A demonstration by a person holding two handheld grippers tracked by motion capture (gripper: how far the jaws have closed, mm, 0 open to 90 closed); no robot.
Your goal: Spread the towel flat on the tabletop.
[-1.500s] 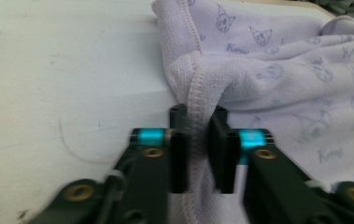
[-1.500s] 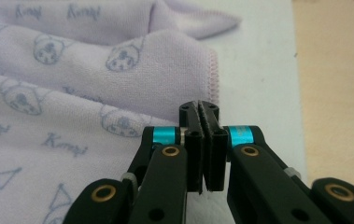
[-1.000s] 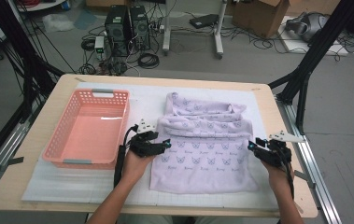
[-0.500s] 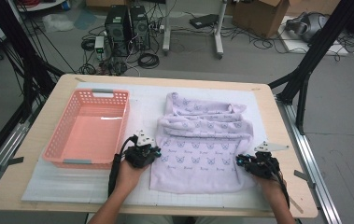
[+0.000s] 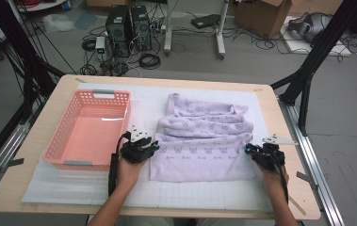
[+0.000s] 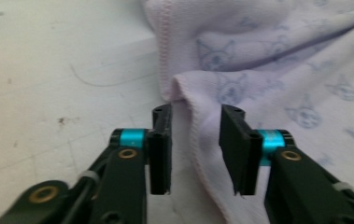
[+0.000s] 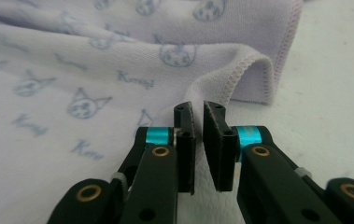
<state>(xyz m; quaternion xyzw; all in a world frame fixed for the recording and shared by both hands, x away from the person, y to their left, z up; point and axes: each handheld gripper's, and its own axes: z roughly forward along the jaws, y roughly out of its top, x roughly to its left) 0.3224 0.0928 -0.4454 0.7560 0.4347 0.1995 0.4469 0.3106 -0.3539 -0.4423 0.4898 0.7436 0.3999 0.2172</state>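
Note:
A lilac towel [image 5: 199, 141] with a cat print lies loosely folded on the white mat, its far part bunched in ridges. My left gripper [image 5: 155, 147] is at its left edge. In the left gripper view the jaws [image 6: 195, 114] have just been opening and stand apart, with the towel's [image 6: 282, 70] hemmed edge loose between them. My right gripper [image 5: 250, 150] is at the right edge. Its jaws [image 7: 197, 109] have just eased open slightly, and the pads are still close together on a fold of the towel [image 7: 72, 70], which fills the narrow gap.
A pink plastic basket [image 5: 56, 141], empty, stands left of the towel, close to my left hand. The white gridded mat [image 5: 72, 188] covers most of the wooden table [image 5: 287, 113]. Black frame posts rise at both sides.
Both hands have drawn slightly toward the near side along the towel's side edges. The towel lies much as before.

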